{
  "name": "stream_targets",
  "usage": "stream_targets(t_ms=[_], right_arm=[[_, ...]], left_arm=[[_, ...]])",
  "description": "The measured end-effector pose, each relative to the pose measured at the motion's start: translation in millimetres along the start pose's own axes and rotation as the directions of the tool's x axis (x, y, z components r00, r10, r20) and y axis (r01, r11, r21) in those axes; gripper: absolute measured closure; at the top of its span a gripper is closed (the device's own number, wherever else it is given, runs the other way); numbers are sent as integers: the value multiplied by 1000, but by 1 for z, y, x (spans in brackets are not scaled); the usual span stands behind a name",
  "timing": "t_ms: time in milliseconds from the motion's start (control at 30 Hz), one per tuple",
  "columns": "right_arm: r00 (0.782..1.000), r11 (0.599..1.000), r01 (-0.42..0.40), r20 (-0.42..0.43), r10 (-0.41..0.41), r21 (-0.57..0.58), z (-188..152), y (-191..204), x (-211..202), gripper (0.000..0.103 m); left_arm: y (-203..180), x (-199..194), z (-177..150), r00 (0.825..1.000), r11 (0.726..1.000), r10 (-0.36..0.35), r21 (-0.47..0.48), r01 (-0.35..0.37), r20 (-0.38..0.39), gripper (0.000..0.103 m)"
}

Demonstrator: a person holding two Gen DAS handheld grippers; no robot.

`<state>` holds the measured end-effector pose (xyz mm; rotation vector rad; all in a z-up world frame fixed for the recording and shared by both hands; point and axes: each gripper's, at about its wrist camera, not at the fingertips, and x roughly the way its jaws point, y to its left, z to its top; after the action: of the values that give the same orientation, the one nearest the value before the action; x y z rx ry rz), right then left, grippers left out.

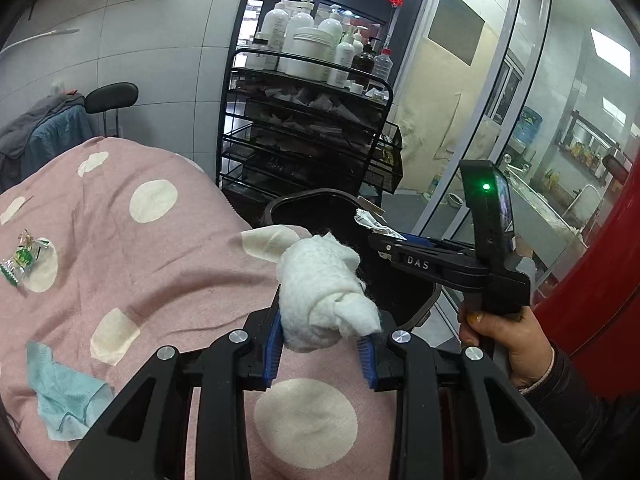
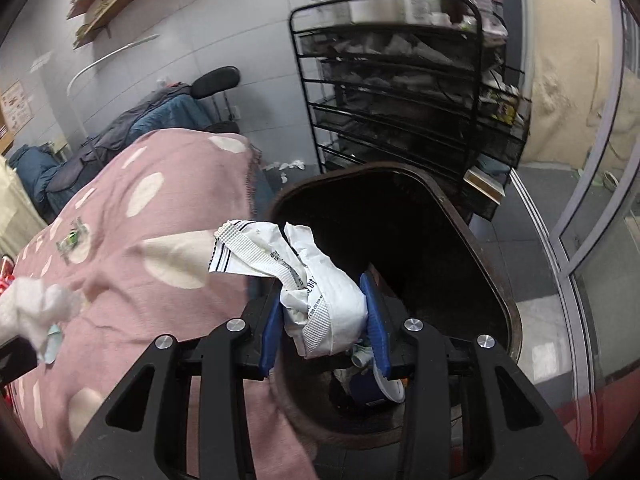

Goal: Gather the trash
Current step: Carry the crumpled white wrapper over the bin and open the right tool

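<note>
**Both claws loaded beside the bin**

My left gripper (image 1: 324, 344) is clenched on a wad of white cotton cloth (image 1: 324, 288); its blue pads press the lower part of the wad from both sides, and the rest bulges up above the fingers. It hangs over the edge of the pink dotted blanket (image 1: 120, 248), just beside the dark trash bin (image 1: 424, 308).

My right gripper (image 2: 326, 320) is clamped on a crumpled white wrapper (image 2: 320, 300) with printed text and a ribbed seal strip. One end of the wrapper sticks out up and to the left, over the blanket's edge. The wrapper sits right at the near rim of the bin (image 2: 500, 300), whose open mouth fills the view behind it. I can see some rubbish lying at the bottom, including something blue and white.

From the left camera I see the right gripper held in a hand (image 1: 504, 344), with a dark sleeve at the wrist.

On the blanket lie a green-printed clear wrapper (image 1: 22, 260) and a pale blue cloth scrap (image 1: 64, 396), well apart from each other. A black wire rack (image 1: 304, 136) topped with bottles stands behind the bin.
</note>
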<state>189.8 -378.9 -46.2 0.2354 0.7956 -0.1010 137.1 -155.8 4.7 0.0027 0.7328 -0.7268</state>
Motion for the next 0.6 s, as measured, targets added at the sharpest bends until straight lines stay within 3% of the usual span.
stream_targets(t_ms=[133, 233, 267, 300, 467, 600], right_arm=[[999, 999, 25, -42, -23, 31, -2, -16, 21, 63], [997, 997, 51, -69, -47, 58, -6, -24, 35, 45], [995, 996, 60, -79, -55, 67, -8, -26, 40, 33], [995, 995, 67, -78, -61, 72, -9, -28, 40, 30], [996, 995, 65, -70, -60, 71, -16, -27, 37, 30], [997, 995, 71, -46, -68, 66, -22, -26, 27, 24]], left_arm=[[-5, 11, 2, 1000, 1000, -9, 10, 9, -21, 72], [-9, 17, 4, 999, 1000, -16, 15, 16, -29, 72], [-11, 19, 4, 999, 1000, -17, 22, 17, -31, 72], [-12, 20, 4, 999, 999, -17, 27, 18, -33, 72], [-21, 32, 10, 998, 998, -30, 48, 32, -50, 72], [-26, 43, 18, 997, 998, -36, 56, 40, -61, 72]])
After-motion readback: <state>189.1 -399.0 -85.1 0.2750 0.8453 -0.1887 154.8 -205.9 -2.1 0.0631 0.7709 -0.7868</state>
